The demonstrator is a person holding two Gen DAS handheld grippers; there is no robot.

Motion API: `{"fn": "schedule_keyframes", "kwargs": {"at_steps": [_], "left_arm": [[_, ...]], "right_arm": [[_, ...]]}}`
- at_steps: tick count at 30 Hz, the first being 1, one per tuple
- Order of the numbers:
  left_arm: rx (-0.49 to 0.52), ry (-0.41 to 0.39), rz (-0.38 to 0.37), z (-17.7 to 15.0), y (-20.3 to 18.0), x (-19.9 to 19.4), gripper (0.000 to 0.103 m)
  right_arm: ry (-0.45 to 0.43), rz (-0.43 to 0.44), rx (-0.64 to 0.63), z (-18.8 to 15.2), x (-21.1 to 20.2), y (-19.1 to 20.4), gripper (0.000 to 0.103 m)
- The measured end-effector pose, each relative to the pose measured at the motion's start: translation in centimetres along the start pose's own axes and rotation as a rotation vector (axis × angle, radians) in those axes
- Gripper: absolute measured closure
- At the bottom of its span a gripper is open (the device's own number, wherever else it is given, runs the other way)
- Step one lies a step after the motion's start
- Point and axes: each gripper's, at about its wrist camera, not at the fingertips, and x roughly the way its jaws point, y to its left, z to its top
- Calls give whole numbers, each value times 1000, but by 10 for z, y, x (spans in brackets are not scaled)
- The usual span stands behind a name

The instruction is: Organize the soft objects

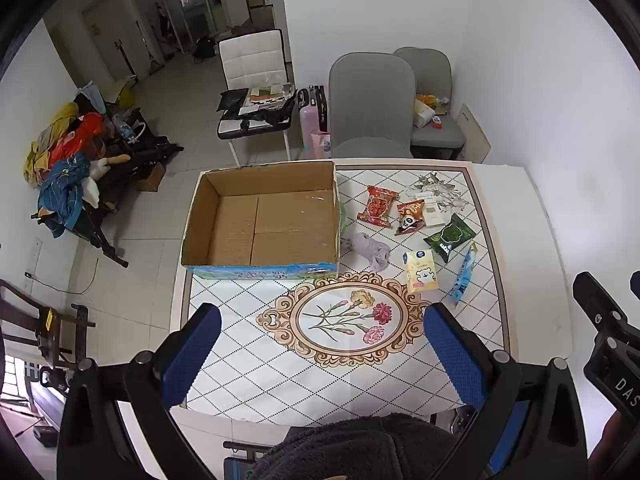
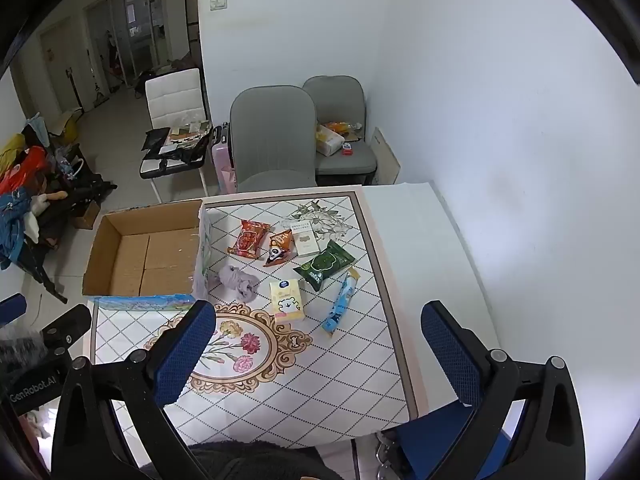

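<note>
Evidently nothing is packed: the cardboard box (image 1: 260, 220) is seen bare, while the lilac cloth (image 1: 370, 249) and snack packets (image 1: 408, 216) lie at its three o'clock on the worktop (image 1: 248, 360). Both the left gripper (image 1: 320, 352) and right gripper (image 2: 316, 352) are held wide, gripping nothing.

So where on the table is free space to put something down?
The near half of the table, around the flower medallion, is bare, and so is the white strip along the right edge. The cardboard box is empty. It is crowded right of the box, among the snack packets.
</note>
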Motion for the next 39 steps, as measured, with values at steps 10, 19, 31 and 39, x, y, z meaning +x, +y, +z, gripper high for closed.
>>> {"fn": "schedule_keyframes", "kwargs": {"at_steps": [10,19,31,39], "left_arm": [[-2,-5,3,-1,1,1,0],[-8,-11,-2,-3,-1,-1,0],[-8,-22,-8,1,0,-6,0],[-7,-36,-6,8,-1,-7,0]], "right_arm": [[1,-3,1,0,1,2,0],[-14,2,5,0,-9,-2,0],[-22,-4,4,5,-4,-5,0],[-29,-8,3,6,-5,-5,0]]}}
